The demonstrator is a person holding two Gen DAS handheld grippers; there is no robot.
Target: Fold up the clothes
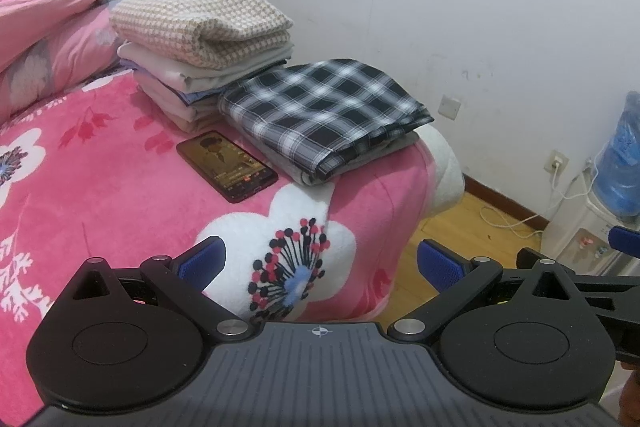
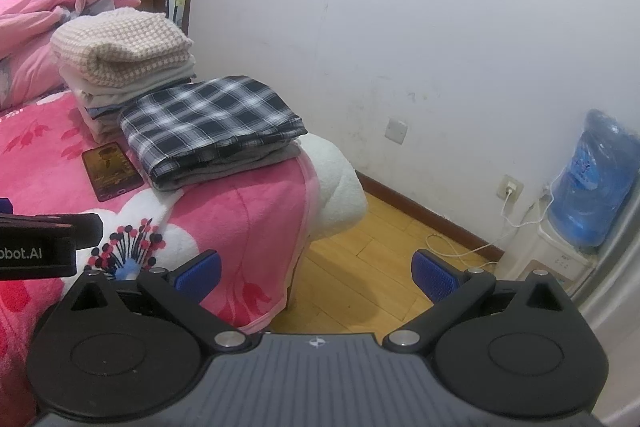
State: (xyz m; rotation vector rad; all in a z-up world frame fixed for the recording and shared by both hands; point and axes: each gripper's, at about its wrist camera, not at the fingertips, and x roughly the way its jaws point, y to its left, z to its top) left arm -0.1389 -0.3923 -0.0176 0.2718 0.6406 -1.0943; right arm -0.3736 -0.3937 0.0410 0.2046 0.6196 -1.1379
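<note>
**Both grippers wide and empty at the bed corner, folded clothes behind the phone**

Take the phone as your landmark; it lies flat and lit on the pink floral blanket.

Your left gripper hangs on the near side of the phone, over the blanket's big white flower. Its blue pads are spread far apart and nothing is between them.

Your right gripper sits to the right of the phone, off the bed's corner and above the wooden floor. Its fingers are likewise spread wide and hold nothing. In the right wrist view, the black body of your left gripper shows at the left edge, near side of the phone.

The plaid garment is folded flat just right of the phone, on top of a grey folded piece, near the bed's corner. Directly behind the phone stands the stack of folded clothes, topped by a thick beige checked piece; the plaid garment's far left edge touches this stack.

Further behind the phone and to its left, a pink quilt lies bunched. Well to the right of the phone, against the white wall, a water dispenser carries a blue bottle, with a white cable trailing from a wall socket to the floor.
</note>
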